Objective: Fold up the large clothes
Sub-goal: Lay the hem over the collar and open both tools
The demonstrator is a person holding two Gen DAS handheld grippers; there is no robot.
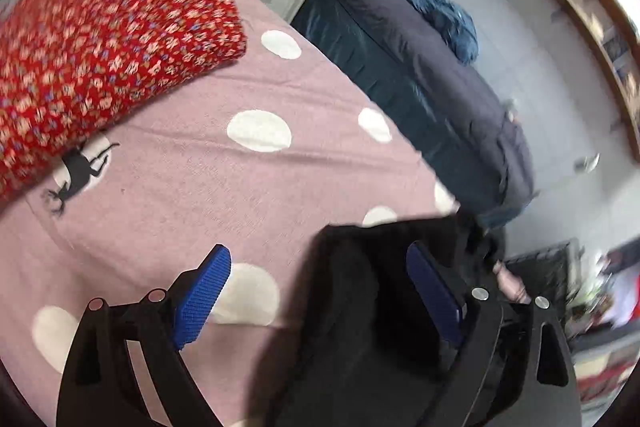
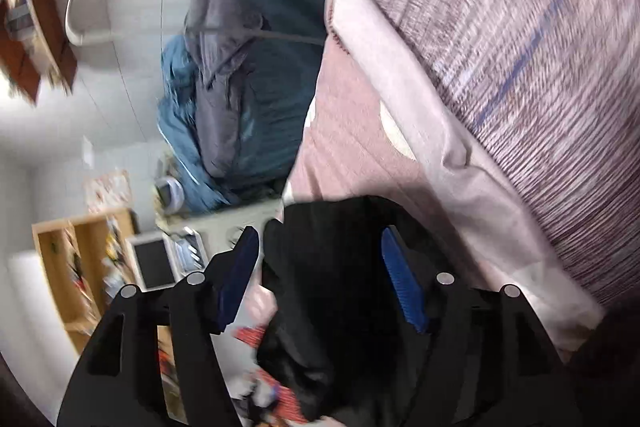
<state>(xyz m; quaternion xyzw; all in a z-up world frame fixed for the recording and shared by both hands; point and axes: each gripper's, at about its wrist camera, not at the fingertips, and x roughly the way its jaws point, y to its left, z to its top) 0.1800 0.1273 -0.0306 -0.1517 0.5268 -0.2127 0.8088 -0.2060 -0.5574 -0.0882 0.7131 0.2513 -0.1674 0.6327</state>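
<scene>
Black garment (image 1: pixel 360 307) lies bunched at the bed (image 1: pixel 248 187) edge between both grippers' spread fingers, left gripper (image 1: pixel 320 291) and right gripper (image 2: pixel 320 275); next, pinch corners and spread it flat.

A bed covered by a pink sheet (image 1: pixel 192 187) with white polka dots (one dot carries a small dark deer print). On it lie a red floral cushion (image 1: pixel 100 55) at the far left and a black garment (image 1: pixel 360 307) at its near edge.
</scene>
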